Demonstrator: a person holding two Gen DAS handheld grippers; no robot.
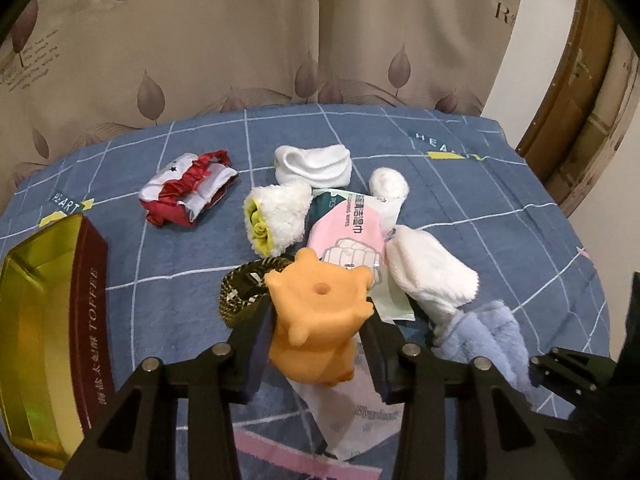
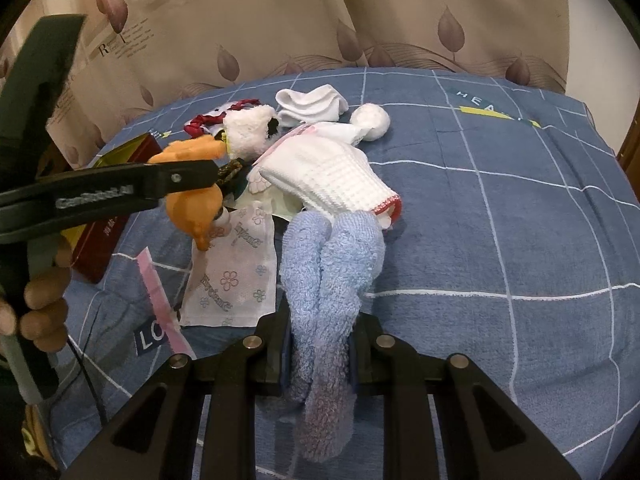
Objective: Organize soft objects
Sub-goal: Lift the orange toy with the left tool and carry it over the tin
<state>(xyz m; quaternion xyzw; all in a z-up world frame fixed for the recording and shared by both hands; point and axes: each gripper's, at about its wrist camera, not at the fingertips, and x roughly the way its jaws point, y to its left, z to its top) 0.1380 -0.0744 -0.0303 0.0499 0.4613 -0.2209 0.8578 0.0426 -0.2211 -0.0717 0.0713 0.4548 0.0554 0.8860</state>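
Left gripper [image 1: 316, 340] is clamped on the orange toy [image 1: 316, 312], lifted just right of the tin [image 1: 48, 320]. It looks squashy and light, so a mid-body pinch suits. Right gripper [image 2: 320, 344] is squeezed tight on the blue towel [image 2: 328, 264], near the pile; limp, it'll droop, so grab it bunched.

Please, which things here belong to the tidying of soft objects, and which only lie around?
Belong to the job:
- orange squishy toy, in the left hand-held gripper
- blue fluffy sock, in the right hand-held gripper
- white socks
- toffee tin, probably the container

Lying about:
- wet-wipes pack
- curtain
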